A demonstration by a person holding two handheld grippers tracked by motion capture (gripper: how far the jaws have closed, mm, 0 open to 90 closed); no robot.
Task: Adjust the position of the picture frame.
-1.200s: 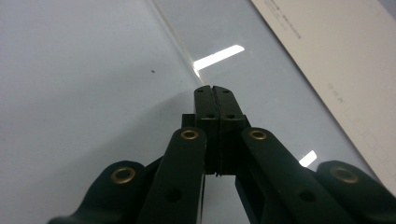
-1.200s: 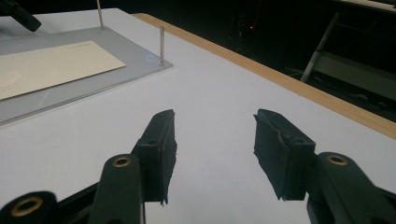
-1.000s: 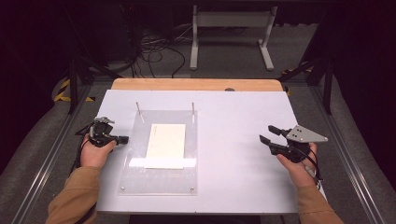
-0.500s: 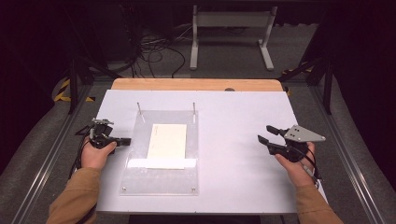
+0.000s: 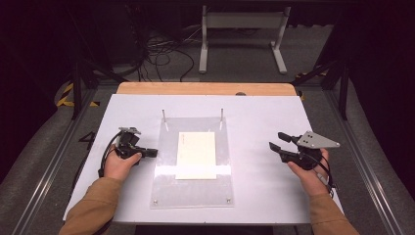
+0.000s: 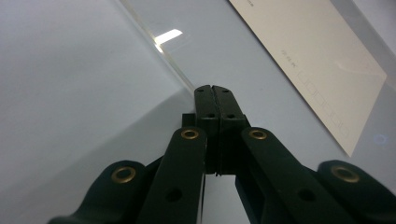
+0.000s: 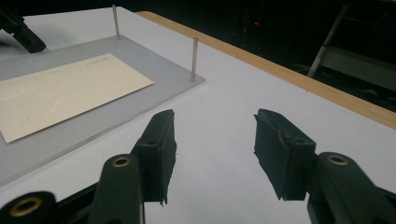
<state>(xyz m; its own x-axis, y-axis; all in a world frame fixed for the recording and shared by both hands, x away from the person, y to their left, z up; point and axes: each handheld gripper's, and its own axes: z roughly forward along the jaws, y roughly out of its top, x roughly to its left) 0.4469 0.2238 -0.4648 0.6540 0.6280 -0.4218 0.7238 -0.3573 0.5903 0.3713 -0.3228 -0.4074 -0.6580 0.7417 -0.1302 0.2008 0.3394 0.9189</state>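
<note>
A clear acrylic plate (image 5: 193,188) lies flat in the middle of the white table (image 5: 254,112), with two thin metal pins (image 5: 221,113) upright at its far corners. A cream card (image 5: 195,152) lies flat on the plate. My left gripper (image 5: 151,152) is shut with nothing in it, its tips right at the plate's left edge. In the left gripper view the shut jaws (image 6: 215,89) meet the plate edge (image 6: 168,60), and the card (image 6: 317,60) lies beyond. My right gripper (image 5: 277,141) hovers open and empty to the right of the plate, with its jaws (image 7: 215,135) spread over bare table.
A wooden strip (image 5: 205,88) runs along the table's far edge. Behind it stand a white metal frame (image 5: 242,34) and loose cables on the floor. In the right gripper view the plate (image 7: 154,100), a pin (image 7: 194,59) and the card (image 7: 65,95) lie to the left.
My left gripper has slid right across the table to the plate's left edge, still shut. The right gripper, plate and card have stayed where they were.
</note>
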